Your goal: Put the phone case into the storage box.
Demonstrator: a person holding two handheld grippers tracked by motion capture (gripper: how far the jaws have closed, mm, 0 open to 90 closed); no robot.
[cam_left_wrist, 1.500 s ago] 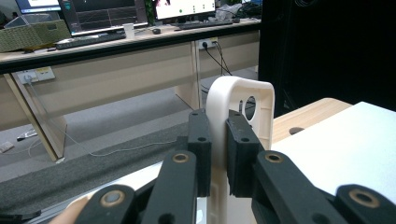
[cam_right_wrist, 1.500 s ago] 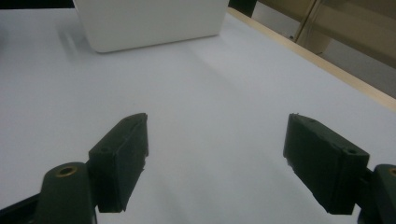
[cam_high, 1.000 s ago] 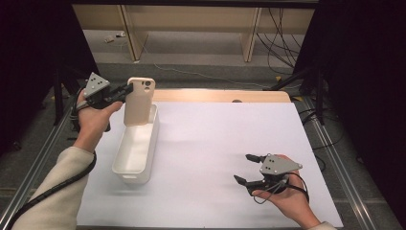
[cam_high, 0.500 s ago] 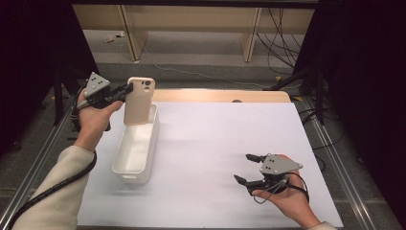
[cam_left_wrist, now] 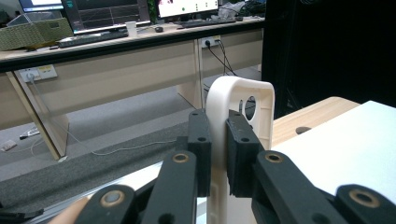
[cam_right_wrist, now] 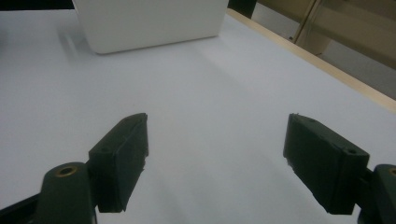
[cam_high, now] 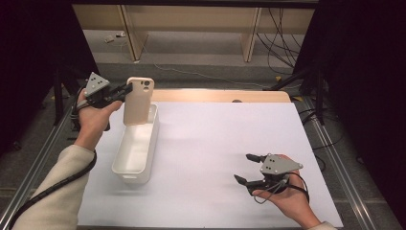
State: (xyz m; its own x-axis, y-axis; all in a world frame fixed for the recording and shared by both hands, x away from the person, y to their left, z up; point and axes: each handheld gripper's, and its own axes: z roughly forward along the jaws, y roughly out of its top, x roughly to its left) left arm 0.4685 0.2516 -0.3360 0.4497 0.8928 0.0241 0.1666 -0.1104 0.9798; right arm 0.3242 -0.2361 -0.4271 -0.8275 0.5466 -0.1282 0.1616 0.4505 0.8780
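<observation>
Your left gripper (cam_high: 125, 89) holds the cream phone case (cam_high: 139, 100) by its side edge, upright above the far end of the white bin (cam_high: 136, 151), which stands near the left edge of the table (cam_high: 215, 143). The case looks light, thin and somewhat flexible, so I think a grip on the stiffer rim is better than on the flat back, which may bend. Your right gripper (cam_high: 249, 168) rests near the near right corner with its jaws wide and empty.

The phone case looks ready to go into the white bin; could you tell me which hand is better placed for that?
Left: the left gripper already clamps the phone case over the white bin.
</observation>
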